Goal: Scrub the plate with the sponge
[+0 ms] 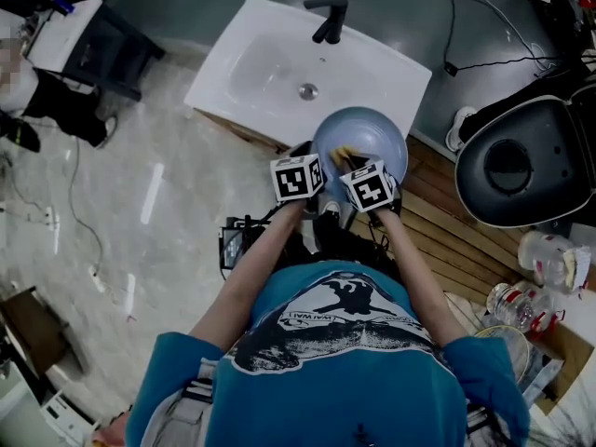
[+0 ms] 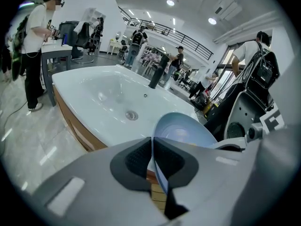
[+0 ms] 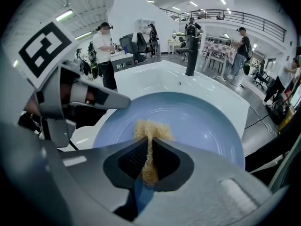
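The middle of the head view holds one pale blue plate [image 1: 372, 136], one tan mesh sponge [image 1: 346, 155] and two tools, with one white sink [image 1: 270, 73] and its one black faucet [image 1: 328, 17] above them. At centre-left, the left tool [image 2: 152, 149] is closed almost fully, its dark pads pinching the plate's thin rim edge-on, and the plate is tilted over the sink's lower right corner. At centre-right, the right tool [image 3: 149, 160] is clamped on the sponge, whose frayed top lies against the plate's smooth, glossy, faintly ringed inner face.
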`<state>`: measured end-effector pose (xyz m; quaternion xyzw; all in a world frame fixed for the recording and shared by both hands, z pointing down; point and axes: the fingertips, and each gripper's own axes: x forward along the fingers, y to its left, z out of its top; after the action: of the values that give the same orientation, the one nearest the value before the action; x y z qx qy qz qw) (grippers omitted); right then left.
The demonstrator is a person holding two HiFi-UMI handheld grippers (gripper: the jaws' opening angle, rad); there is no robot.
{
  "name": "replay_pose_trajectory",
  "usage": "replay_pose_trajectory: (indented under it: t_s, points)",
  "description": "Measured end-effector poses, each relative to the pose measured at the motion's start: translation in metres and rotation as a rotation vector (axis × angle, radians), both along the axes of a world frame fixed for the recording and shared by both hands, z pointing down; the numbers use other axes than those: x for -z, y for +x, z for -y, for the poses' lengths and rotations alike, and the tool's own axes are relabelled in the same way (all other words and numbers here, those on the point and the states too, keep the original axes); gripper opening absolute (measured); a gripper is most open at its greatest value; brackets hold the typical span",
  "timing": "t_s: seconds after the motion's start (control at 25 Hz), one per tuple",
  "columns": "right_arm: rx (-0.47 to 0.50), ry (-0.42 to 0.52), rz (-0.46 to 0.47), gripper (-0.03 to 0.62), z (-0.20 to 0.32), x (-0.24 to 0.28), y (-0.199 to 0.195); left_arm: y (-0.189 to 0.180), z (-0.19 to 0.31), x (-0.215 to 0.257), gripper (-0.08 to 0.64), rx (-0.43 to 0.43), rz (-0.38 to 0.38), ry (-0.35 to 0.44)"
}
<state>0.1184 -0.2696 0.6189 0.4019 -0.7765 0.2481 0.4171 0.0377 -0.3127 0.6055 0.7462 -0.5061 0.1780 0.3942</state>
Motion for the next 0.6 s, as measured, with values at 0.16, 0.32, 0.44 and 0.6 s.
replay_pose_trajectory:
  t_s: [0.16,0.32,0.44,0.6]
  points:
    - [0.009,-0.026,0.024,0.031,-0.018,-0.004,0.001,0.001,0.001,0.000,0.031,-0.009,-0.001,0.005]
    - [-0.002,-0.038,0.061,0.032,-0.021,-0.004,0.001,0.001,0.004,-0.002,0.031,-0.009,-0.002,0.004]
    - [-0.015,-0.033,0.078,0.034,-0.017,-0.005,0.001,0.002,0.007,-0.003,0.031,-0.039,0.015,0.028]
    - [-0.036,-0.003,0.088,0.034,-0.014,-0.003,0.002,0.005,0.010,0.000,0.055,-0.085,-0.025,0.053]
